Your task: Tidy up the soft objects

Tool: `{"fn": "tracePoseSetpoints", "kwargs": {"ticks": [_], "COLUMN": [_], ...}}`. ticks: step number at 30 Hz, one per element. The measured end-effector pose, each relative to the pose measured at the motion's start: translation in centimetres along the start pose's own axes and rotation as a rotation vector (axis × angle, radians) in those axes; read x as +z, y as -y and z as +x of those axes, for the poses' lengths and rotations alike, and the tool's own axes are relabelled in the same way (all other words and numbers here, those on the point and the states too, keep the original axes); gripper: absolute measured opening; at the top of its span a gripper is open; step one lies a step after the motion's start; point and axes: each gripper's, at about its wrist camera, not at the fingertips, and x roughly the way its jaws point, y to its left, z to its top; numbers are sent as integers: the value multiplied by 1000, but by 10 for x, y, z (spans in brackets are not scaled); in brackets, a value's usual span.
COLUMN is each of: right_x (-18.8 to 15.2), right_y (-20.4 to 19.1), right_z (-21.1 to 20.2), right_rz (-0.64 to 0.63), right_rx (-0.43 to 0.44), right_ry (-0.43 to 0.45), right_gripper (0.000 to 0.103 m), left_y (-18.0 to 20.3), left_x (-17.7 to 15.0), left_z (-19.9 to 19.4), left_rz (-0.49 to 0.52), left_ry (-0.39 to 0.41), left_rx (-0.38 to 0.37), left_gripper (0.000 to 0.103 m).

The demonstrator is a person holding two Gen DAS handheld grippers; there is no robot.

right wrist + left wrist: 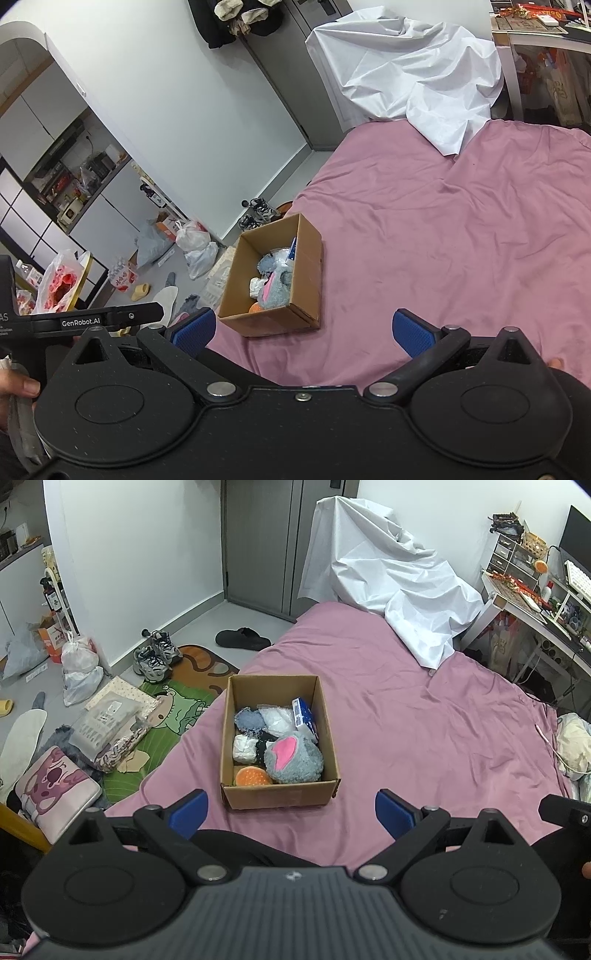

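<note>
Presently, listed by size, every place given relative to the cardboard box [279, 738]:

1. Bed with pink cover [406, 720]; carries the box, which stands upright and open-topped near the bed's left edge; cover soft and creased, so the box may rock slightly if pressed.

2. White sheet [388, 576]; draped in a heap well beyond the box, toward the far right; loose cloth, probably light, would bunch rather than lift flat.

3. Cardboard box; stiff walls, likely light; best steadied by a wall or rim, not by its contents.

4. Grey plush with pink patch [293, 758]; inside the box at its near right corner, riding highest of the contents; fluffy, compressible, judged very light; pinch deep into the pile at the top so the fibres do not slip free.

5. Grey-blue knitted piece [249, 720]; inside the box, far left; limp, will dangle; take at a fold.

6. White crinkled bundle [277, 718]; inside the box, far middle; exact material cannot be told.

7. White folded piece [244, 748]; inside the box, left middle; soft, compact.

8. Blue packet [304, 716]; inside the box, against its right wall, standing on edge; seemingly stiffer than the rest.

9. Orange round item [253, 776]; inside the box, near left corner, partly hidden by the front wall.

Left claw [291, 808]; short of the box's near wall, pads spread wide, holding nothing.

Right claw [304, 330]; near the box and to its right, pads likewise spread wide, empty.
</note>
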Motion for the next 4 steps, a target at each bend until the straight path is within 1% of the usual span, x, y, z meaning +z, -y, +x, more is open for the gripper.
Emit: {"fn": "tracePoseSetpoints", "kwargs": {"ticks": [4], "right_x": [0], "right_y": [1], "right_z": [-1], "right_rz": [4], "right_rx": [3], "right_ry": [1], "right_gripper": [103], "left_y": [0], "left_x": [0], "left_z": [1], "left_rz": [7], "left_ry": [-3], "left_rx": [-5], "left_gripper": [96]}}
